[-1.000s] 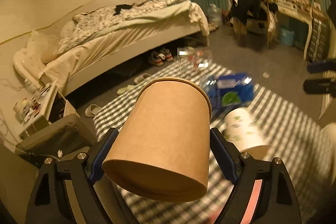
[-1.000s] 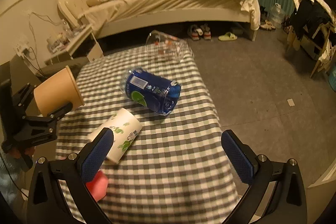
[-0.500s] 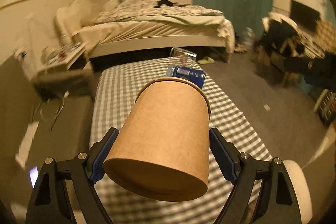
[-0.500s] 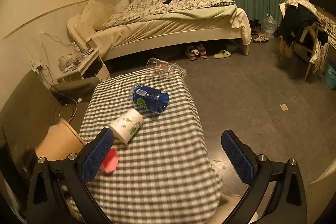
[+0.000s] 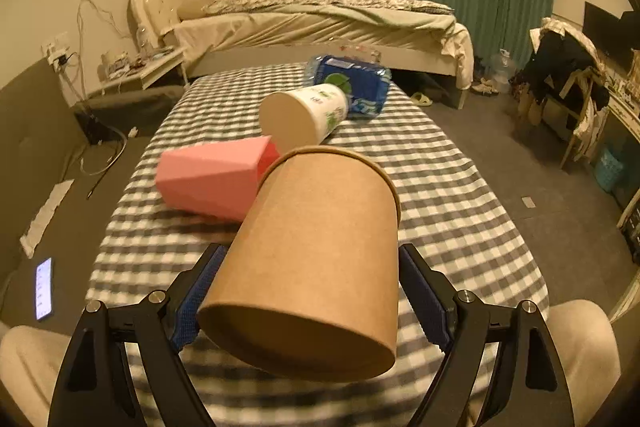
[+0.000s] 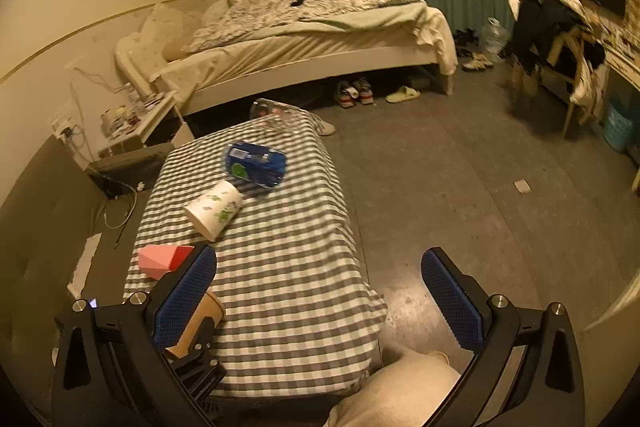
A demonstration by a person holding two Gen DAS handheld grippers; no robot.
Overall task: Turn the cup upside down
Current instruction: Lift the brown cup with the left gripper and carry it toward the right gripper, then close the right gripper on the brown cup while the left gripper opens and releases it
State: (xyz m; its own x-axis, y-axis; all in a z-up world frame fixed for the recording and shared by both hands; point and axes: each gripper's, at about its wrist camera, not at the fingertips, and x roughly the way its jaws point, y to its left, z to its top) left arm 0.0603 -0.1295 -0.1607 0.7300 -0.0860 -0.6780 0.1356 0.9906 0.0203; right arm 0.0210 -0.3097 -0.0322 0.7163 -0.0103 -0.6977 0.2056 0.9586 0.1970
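Note:
My left gripper (image 5: 308,291) is shut on a brown paper cup (image 5: 320,259). The cup is tilted, its base toward the camera and its rim pointing out over the checked table (image 5: 440,187). The cup also shows in the right wrist view (image 6: 200,323), low over the table's near left corner, partly behind my right gripper's left finger. My right gripper (image 6: 320,291) is open and empty, held high above the table's near right edge.
On the table lie a pink faceted cup (image 5: 212,175), a white cup with green print (image 5: 304,115), a blue water-bottle pack (image 5: 352,83) and a clear glass (image 6: 280,115) at the far end. The person's knees (image 5: 576,339) are at the near edge. A bed stands beyond.
The left gripper with the brown cup has swung back and now sits low at the table's near end. The right gripper has pulled back and higher, staying open.

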